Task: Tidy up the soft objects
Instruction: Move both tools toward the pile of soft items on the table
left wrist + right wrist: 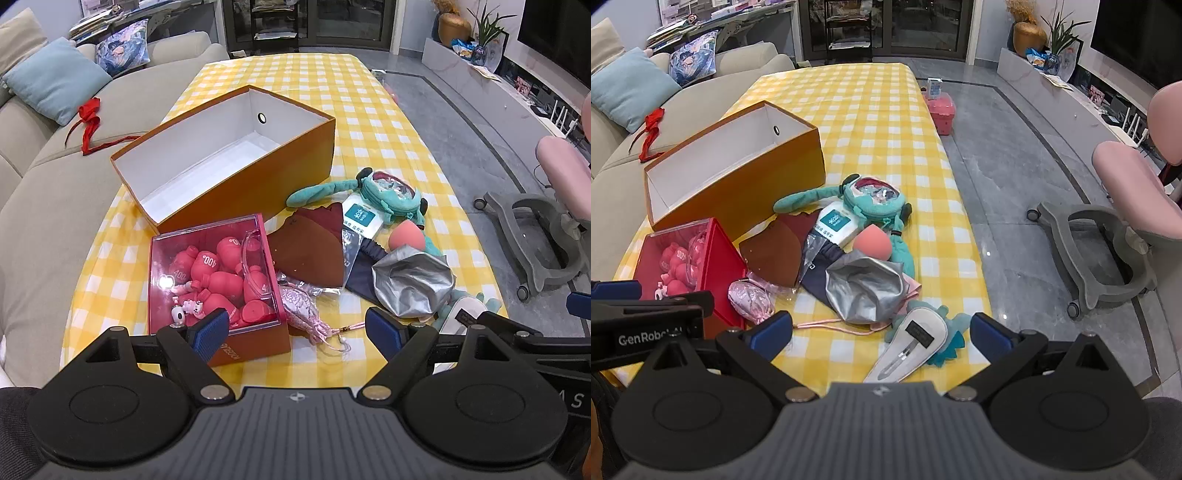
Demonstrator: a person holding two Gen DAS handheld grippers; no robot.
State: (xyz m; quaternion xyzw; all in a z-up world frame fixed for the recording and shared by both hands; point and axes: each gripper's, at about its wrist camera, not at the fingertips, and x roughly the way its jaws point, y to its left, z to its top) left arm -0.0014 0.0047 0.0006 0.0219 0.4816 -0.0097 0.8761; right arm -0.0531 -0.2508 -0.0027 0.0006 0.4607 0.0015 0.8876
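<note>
Yellow checked tablecloth (871,122), grey sofa (55,206), tiled floor (1015,166)

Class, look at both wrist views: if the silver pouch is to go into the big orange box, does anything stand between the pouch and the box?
Yes. Between the silver pouch and the orange box lie the brown cloth, the white packet and the teal plush toy. The box's open top looks unobstructed, so lifting the pouch over them should clear the way.

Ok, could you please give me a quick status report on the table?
Both grippers, left and right, open, empty. Soft pile untouched; orange box empty. Red case beside pile.
</note>
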